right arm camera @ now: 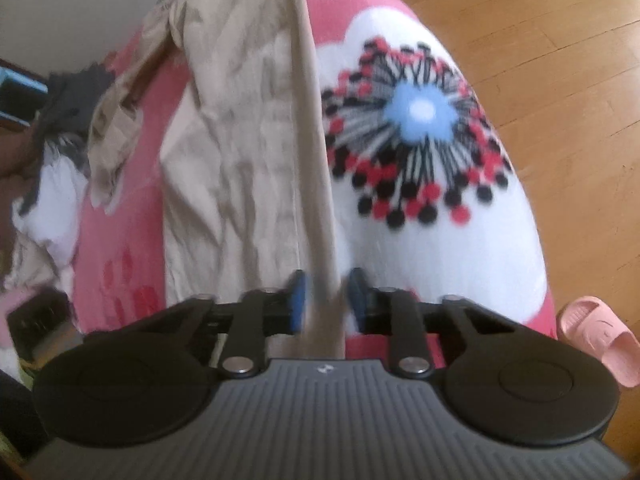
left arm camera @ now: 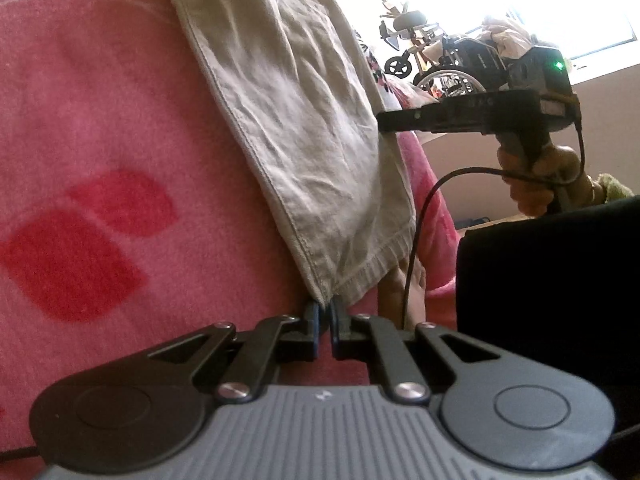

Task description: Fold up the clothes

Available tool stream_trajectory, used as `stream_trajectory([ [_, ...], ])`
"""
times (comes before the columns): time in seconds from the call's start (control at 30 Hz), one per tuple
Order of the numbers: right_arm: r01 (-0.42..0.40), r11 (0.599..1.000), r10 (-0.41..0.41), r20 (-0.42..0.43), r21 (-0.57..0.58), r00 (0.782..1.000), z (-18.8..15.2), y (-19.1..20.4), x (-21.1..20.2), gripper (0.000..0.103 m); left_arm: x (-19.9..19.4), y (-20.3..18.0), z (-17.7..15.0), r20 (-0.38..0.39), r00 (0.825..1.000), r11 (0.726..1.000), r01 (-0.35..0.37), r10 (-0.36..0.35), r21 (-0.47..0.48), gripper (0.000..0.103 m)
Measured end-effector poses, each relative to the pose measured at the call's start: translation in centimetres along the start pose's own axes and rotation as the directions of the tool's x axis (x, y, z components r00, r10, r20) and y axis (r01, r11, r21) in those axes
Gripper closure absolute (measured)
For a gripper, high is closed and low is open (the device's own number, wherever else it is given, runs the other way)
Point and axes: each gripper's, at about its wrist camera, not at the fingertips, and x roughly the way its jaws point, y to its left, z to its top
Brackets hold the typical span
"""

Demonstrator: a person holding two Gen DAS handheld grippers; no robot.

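The beige trousers [left arm camera: 296, 120] are pinched at the hem corner by the left gripper [left arm camera: 325, 312] — the other edge is flanked by the right gripper [right arm camera: 325, 292], its pads apart.

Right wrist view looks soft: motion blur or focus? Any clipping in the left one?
Right wrist view: looks like motion blur, with the trousers and the blanket print smeared; light is even, no glare. Left wrist view: trousers sharp, seams readable, but the window is blown out white. Both views: heavy fisheye bend at the edges.
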Motion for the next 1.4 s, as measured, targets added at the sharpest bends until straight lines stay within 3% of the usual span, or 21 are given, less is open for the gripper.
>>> stream_trajectory([
  [0.13, 0.057, 0.995, -0.056, 0.014, -0.076, 0.998, 0.0, 1.6, -1.8, 0.103, -0.1, -0.9, 0.2, -0.012, 0.999, 0.999, 0.046, -0.046, 0.005, 0.098],
  [0.3, 0.156, 0.973, -0.151, 0.041, -0.169, 0.988, 1.6, 2.9, -5.7, 0.103, 0.9, -4.3, 1.8, -0.024, 0.991, 0.983, 0.134, -0.132, 0.128, 0.098],
  [0.53, 0.338, 0.923, -0.349, -0.03, -0.184, 0.937, 1.0, 0.5, -1.5, 0.102, 4.1, -4.2, 1.5, -0.086, 0.994, 0.988, 0.077, -0.066, 0.137, 0.098],
  [0.6, 0.363, 0.912, -0.375, -0.03, -0.193, 0.926, 0.9, 0.7, -1.2, 0.099, 4.0, -3.3, 1.4, -0.111, 0.99, 0.99, 0.098, -0.087, 0.098, 0.097],
  [0.67, 0.397, 0.89, -0.413, -0.024, -0.226, 0.91, 1.3, 1.2, -1.9, 0.09, 3.3, -2.6, 1.1, -0.105, 0.992, 0.994, 0.078, -0.07, 0.074, 0.085],
  [0.77, 0.456, 0.849, -0.468, 0.02, -0.266, 0.884, 2.3, 2.3, -4.1, 0.083, 0.3, -0.8, 0.6, -0.085, 0.996, 0.995, 0.028, -0.02, 0.092, 0.08],
  [0.83, 0.457, 0.849, -0.452, 0.083, -0.267, 0.888, 3.3, 3.4, -6.0, 0.083, -2.8, 0.9, 1.3, -0.043, 0.999, 0.996, -0.026, 0.03, 0.088, 0.08],
  [0.9, 0.397, 0.868, -0.368, 0.151, -0.299, 0.918, 4.0, 5.7, -7.0, 0.083, -6.1, 2.5, 3.0, 0.023, 0.996, 0.993, -0.088, 0.087, 0.075, 0.079],
  [0.97, 0.296, 0.884, -0.248, 0.173, -0.361, 0.953, 4.4, 8.3, -6.2, 0.082, -9.0, 3.7, 5.8, 0.111, 0.982, 0.988, -0.154, 0.15, 0.03, 0.072],
  [1.03, 0.209, 0.878, -0.152, 0.164, -0.43, 0.975, 4.2, 10.7, -4.4, 0.082, -11.1, 4.7, 9.2, 0.206, 0.957, 0.979, -0.2, 0.202, -0.033, 0.07],
  [1.13, 0.125, 0.828, -0.065, 0.129, -0.546, 0.99, 4.1, 14.5, -0.2, 0.082, -12.9, 6.3, 14.0, 0.344, 0.894, 0.957, -0.257, 0.287, -0.133, 0.069],
  [1.23, 0.124, 0.761, -0.057, 0.124, -0.637, 0.991, 3.8, 17.6, 3.9, 0.082, -13.1, 8.2, 18.1, 0.431, 0.827, 0.93, -0.284, 0.361, -0.234, 0.068],
  [1.33, 0.203, 0.713, -0.127, 0.16, -0.671, 0.979, 3.8, 19.0, 6.9, 0.082, -11.8, 9.5, 20.5, 0.452, 0.792, 0.908, -0.311, 0.41, -0.28, 0.069],
  [1.4, 0.241, 0.702, -0.162, 0.179, -0.67, 0.97, 3.7, 19.0, 8.1, 0.082, -11.0, 10.5, 21.2, 0.447, 0.788, 0.903, -0.327, 0.424, -0.279, 0.07],
])
